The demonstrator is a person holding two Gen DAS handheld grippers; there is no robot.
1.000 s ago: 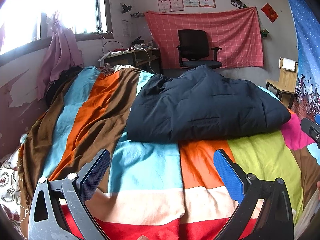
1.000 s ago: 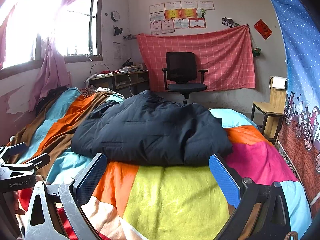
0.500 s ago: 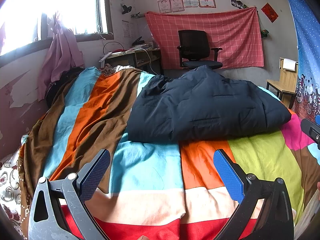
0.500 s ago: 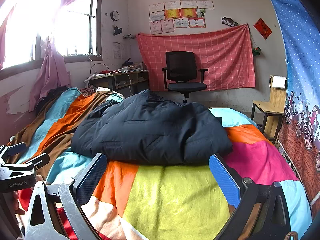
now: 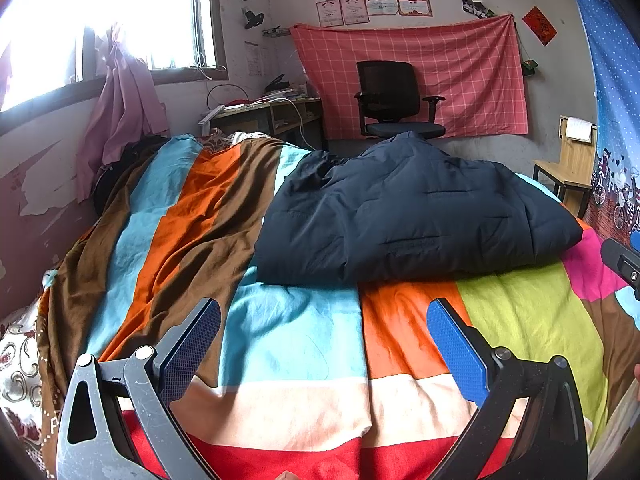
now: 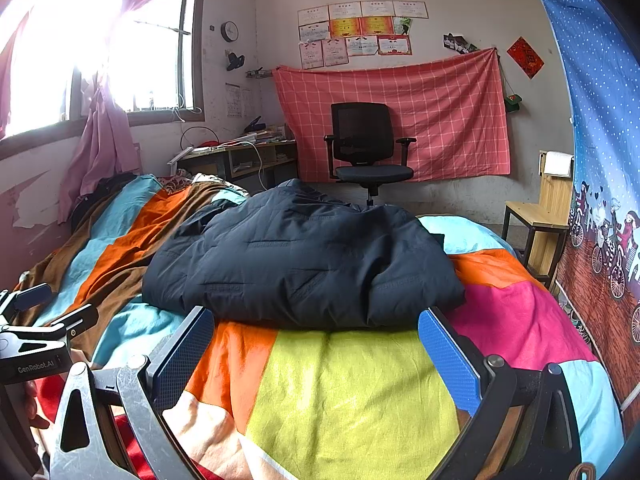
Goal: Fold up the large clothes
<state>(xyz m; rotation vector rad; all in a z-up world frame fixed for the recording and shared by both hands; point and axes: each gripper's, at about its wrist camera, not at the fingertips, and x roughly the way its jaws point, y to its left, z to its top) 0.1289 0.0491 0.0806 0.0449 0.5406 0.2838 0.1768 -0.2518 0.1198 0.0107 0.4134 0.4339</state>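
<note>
On the striped bedspread (image 5: 296, 344) lies one navy jacket (image 5: 408, 220); both tongs, left (image 5: 324, 336) and right (image 6: 312, 344), gape empty

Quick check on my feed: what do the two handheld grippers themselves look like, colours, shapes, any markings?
Both match: the left gripper and right gripper have scuffed grey metal linkages with triangular cut-outs and round pivot bolts, carrying flat fingers faced with blue textured pads. The left's black body, seen in the right wrist view, reads "GenRobot.AI" in white.

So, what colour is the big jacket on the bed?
Dark navy blue, quilted jacket; it shows best in the right wrist view.
</note>
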